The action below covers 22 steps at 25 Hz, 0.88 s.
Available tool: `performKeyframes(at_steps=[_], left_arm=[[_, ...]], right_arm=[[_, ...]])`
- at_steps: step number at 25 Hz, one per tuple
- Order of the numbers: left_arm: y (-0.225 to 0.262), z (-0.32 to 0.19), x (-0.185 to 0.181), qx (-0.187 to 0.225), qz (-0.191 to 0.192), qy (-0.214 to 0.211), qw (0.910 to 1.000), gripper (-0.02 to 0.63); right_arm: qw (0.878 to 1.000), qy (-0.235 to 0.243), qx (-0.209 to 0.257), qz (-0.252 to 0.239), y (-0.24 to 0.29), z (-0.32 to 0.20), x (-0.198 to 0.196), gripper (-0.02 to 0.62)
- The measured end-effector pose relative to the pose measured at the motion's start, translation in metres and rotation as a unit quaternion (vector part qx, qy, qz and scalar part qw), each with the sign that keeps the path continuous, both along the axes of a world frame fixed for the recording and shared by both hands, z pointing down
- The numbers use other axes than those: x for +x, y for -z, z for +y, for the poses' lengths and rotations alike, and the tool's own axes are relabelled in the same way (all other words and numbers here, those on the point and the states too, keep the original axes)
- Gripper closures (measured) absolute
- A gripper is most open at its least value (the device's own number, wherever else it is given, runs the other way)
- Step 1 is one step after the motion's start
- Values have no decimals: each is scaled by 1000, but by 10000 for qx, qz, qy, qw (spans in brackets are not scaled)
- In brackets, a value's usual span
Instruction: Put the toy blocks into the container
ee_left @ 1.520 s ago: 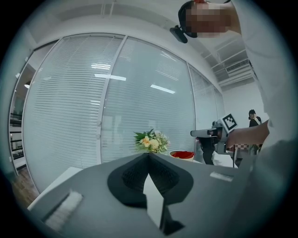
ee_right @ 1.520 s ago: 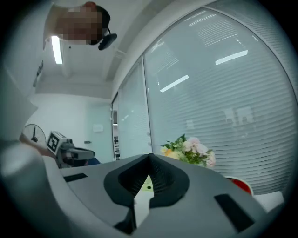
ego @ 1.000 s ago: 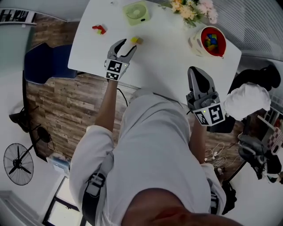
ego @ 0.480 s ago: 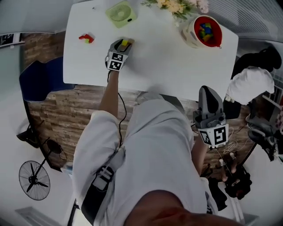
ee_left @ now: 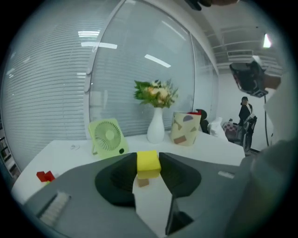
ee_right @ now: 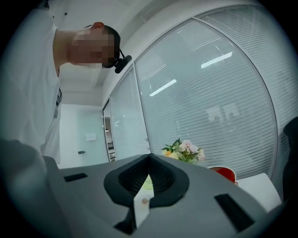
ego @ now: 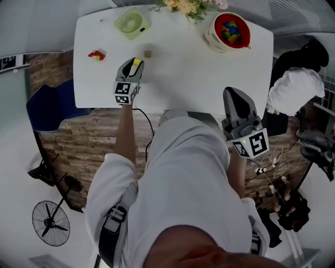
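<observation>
A yellow block (ego: 136, 62) sits between the jaws of my left gripper (ego: 134, 65), over the white table (ego: 178, 73). The jaws have just been closing and are now shut on it. In the left gripper view both pads press the yellow block (ee_left: 148, 162), and a small tan block (ee_left: 143, 182) lies on the table just beyond. That tan block (ego: 148, 53) is apart from the gripper. Red blocks (ego: 96, 55) lie at the far left. The red-rimmed container (ego: 229, 30) holds several blocks. My right gripper (ego: 238, 104) is shut and empty, off the table's near edge.
A green desk fan (ego: 132, 23) and a vase of flowers (ego: 187, 6) stand along the table's far edge. In the left gripper view the fan (ee_left: 107, 137), vase (ee_left: 156, 130) and container (ee_left: 185, 128) stand in a row behind the blocks. A dark chair (ego: 49, 102) stands left of the table.
My left gripper stood open just short of the yellow and tan blocks, reached over them, and has closed on the yellow one. The tan block stays on the table. The right gripper shifted slightly.
</observation>
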State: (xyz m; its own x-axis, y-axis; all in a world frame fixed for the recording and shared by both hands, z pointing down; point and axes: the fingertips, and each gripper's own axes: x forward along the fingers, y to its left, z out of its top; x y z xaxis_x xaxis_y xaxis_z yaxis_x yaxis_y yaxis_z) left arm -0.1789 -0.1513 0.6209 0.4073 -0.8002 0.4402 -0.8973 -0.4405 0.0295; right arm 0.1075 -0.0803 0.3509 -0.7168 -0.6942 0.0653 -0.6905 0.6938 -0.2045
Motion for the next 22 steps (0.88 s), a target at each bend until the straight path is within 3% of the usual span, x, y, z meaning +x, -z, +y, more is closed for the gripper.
performKeyframes(at_steps=[5,10,14,17,20,21,22], left_arm=[[92,-5,54,843,218,-531,9948,462],[162,-45,154,1365,464,-1712,9746,462],[162,-83,240,1321,449,-2569,9563,463],[147,-110,299,1163,427,-2948,9475,462],[124,-139,346,893,429,-2982,9493,459],[115,-147,356,808,408,-2934,9517,430],[109,-153,363,743,399,-2878,9540,336]], right_arm=[[9997,150,93,-183,3,-10,2,592],[9995,-140,169,-209,11,-3,29,592],[9972,-723,138,-133,12,19,62,592],[9919,-1271,47,-19,10,42,92,592],[9843,-1759,-71,89,7,62,119,592],[9816,-1904,-97,112,6,67,126,592],[9789,-2035,-116,126,5,73,133,592]])
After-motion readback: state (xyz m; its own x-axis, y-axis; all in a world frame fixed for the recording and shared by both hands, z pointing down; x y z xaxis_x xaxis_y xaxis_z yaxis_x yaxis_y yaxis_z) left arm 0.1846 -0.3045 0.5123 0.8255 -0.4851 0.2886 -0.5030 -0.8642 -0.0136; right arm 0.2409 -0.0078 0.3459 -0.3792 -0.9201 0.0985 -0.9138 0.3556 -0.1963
